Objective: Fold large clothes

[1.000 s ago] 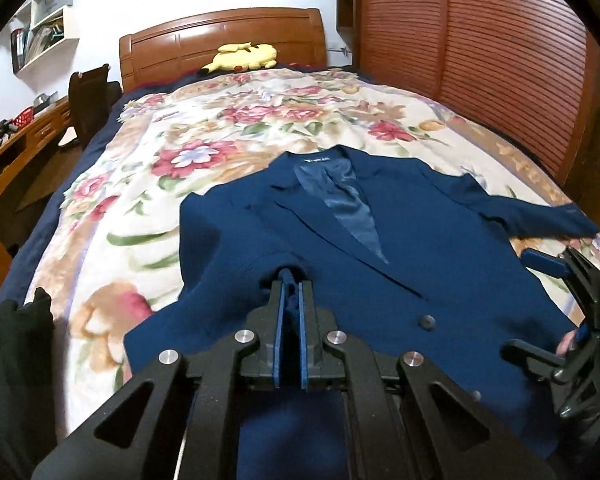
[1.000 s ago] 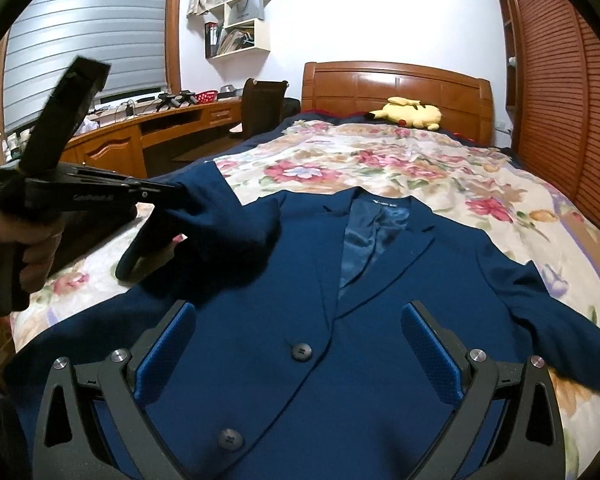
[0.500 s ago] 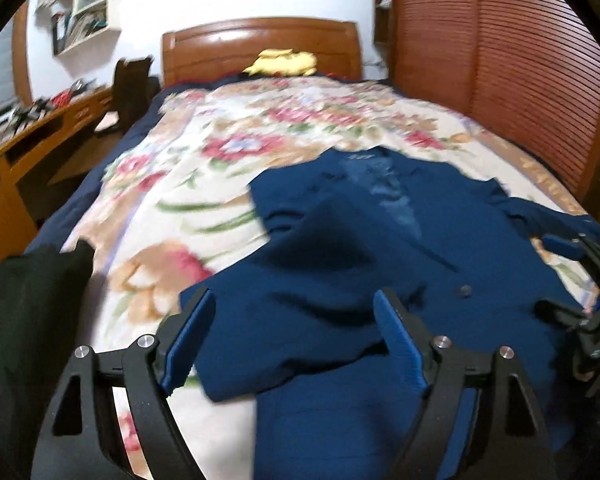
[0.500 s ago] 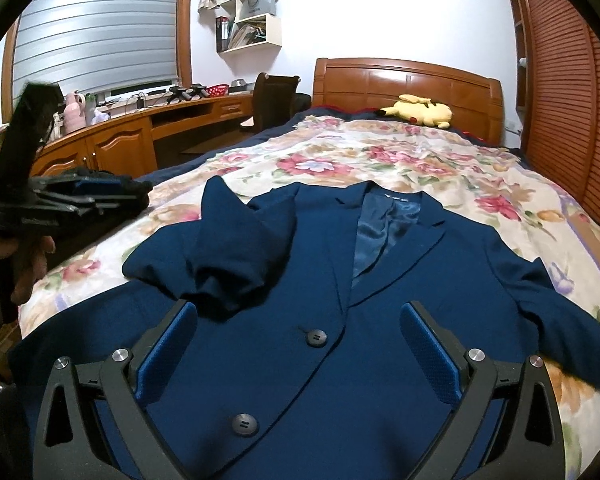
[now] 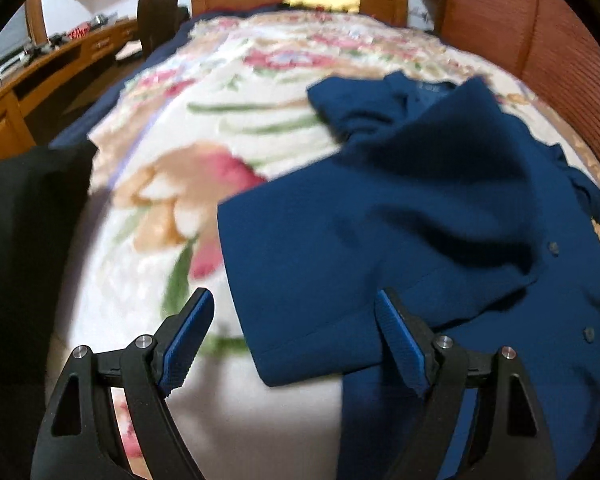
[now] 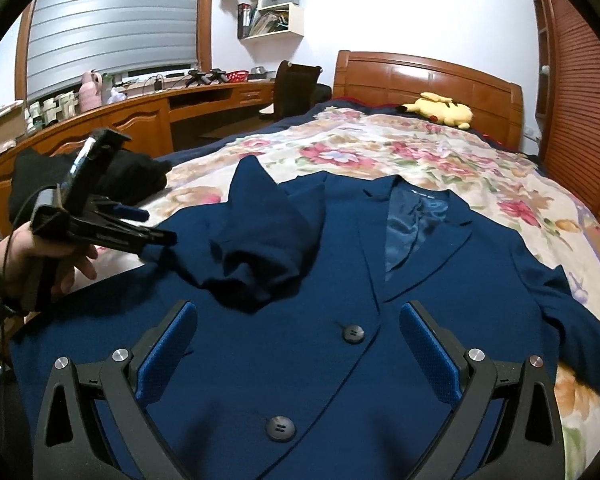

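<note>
Floral bedspread [image 6: 440,168] is filling the background, and the navy blazer [image 6: 340,280] is lying flat just ahead of the right gripper [image 6: 298,350], whose jaws are gaping wide and empty. Left gripper [image 5: 296,336] is hovering over the blazer's near edge, jaws wide, nothing between them. Folded-in sleeve [image 6: 260,248] is sitting bunched; it could slide back out and spoil the fold.

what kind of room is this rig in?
Almost certainly a home bedroom: a bed with a wooden headboard and floral bedspread, a yellow plush toy at its head, and a built-in desk under the window.
</note>
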A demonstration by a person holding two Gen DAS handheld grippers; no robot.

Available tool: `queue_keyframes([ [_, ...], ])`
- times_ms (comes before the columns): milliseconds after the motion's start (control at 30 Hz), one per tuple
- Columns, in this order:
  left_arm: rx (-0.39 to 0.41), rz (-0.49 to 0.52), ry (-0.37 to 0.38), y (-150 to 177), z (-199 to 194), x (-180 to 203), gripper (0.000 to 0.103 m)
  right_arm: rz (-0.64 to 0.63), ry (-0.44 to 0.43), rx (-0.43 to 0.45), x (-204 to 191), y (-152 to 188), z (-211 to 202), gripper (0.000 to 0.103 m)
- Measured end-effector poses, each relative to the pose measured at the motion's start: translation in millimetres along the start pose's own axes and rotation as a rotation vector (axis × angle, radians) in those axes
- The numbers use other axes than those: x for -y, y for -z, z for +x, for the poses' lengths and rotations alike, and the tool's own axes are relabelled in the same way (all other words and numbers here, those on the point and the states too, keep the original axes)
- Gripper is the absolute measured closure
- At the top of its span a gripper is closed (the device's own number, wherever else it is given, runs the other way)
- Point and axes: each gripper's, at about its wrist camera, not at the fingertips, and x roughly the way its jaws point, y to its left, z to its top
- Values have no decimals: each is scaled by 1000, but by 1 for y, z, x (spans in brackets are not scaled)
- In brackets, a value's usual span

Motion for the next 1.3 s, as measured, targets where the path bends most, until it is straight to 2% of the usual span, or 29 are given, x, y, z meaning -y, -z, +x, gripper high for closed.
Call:
queue_keyframes([
  [200,-75,-24,29,1,15,-4,20,0,1,0,1,-1,0,2],
  [300,-83,-20,36,1,16,-3,22,0,1,2,-1,0,-1,2],
  [333,-84,-18,48,1,16,-3,26,-1,2,2,-1,0,-1,2],
  [400,-96,-19,98,1,16,-2,47,-3,3,3,-2,0,-1,2],
  [433,-100,-20,109,1,15,-2,52,-4,3,3,-1,1,-2,2],
  [467,-101,-17,120,1,14,0,70,-4,3,3,-1,1,-2,2],
  [500,-100,-14,132,0,11,3,81,-5,4,2,-1,1,-1,2],
  [533,-93,-7,130,-1,7,6,84,-4,5,2,0,1,-2,2],
  [600,-28,23,80,-7,-12,17,90,-5,10,2,1,1,-2,2],
  [767,141,71,85,-28,-68,52,91,9,26,12,10,2,-10,2],
  [933,252,133,182,-41,-108,101,91,20,58,18,22,6,-20,5],
  [1067,276,201,276,-41,-118,144,91,22,76,10,30,13,-31,14],
  [1167,265,225,328,-31,-117,166,90,30,94,8,36,19,-41,14],
  [1233,272,243,323,-23,-118,174,86,42,107,7,39,21,-46,15],
  [1300,284,250,325,-15,-117,175,73,60,113,3,41,22,-49,15],
])
